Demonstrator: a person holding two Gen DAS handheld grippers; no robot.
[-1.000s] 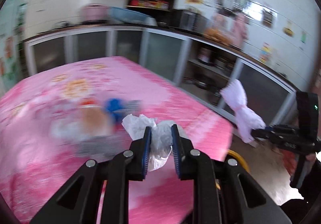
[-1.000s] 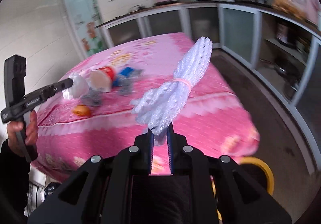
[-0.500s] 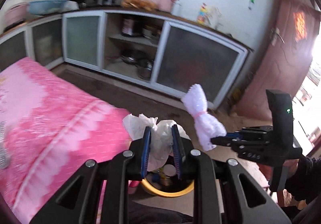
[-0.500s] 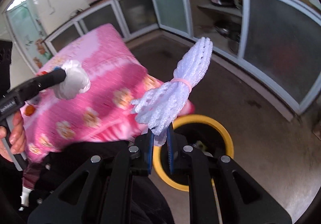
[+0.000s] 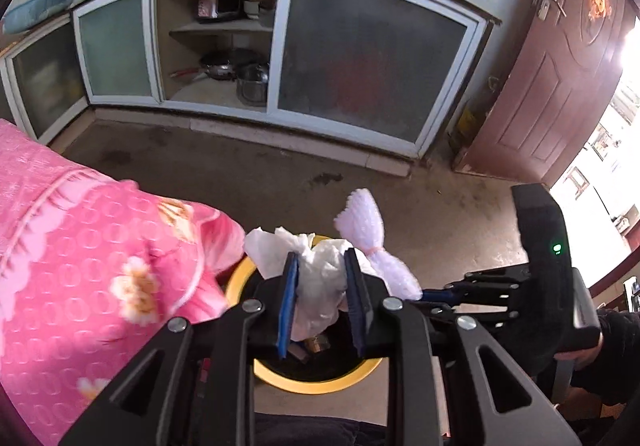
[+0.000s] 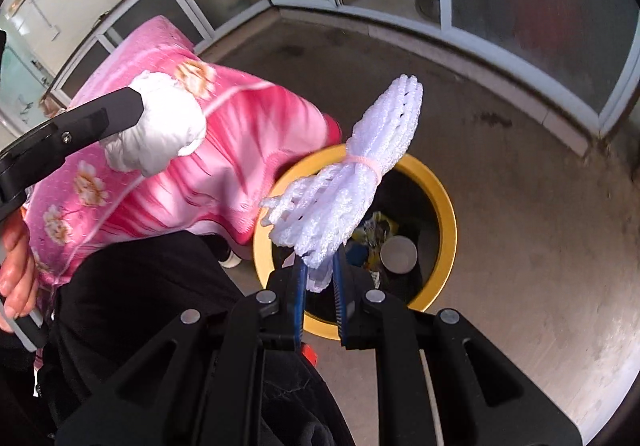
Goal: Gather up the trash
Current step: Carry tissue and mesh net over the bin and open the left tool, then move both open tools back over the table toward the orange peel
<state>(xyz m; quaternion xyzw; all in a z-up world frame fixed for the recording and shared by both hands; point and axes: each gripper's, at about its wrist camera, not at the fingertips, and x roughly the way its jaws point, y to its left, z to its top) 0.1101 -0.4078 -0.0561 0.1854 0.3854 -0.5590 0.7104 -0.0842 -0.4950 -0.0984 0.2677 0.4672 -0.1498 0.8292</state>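
My left gripper (image 5: 322, 282) is shut on a crumpled white tissue (image 5: 316, 270) and hangs just above a yellow-rimmed trash bin (image 5: 320, 382) on the floor. In the right wrist view the same tissue (image 6: 156, 130) shows at the left, over the pink cloth. My right gripper (image 6: 320, 278) is shut on a bundle of white foam netting (image 6: 352, 174) tied with a pink band, held over the bin (image 6: 444, 206). From the left wrist view that netting (image 5: 372, 242) sticks up beside the tissue. Trash lies inside the bin.
A table with a pink flowered cloth (image 5: 80, 266) stands left of the bin, its corner close to the rim. Low cabinets (image 5: 360, 58) with glass doors and pots run along the far wall. A brown door (image 5: 560, 78) is at the right. Bare concrete floor surrounds the bin.
Both grippers have swung away from the pink table and down toward the bin on the floor, each still holding its piece of trash. The bin has come fully into view beneath them.
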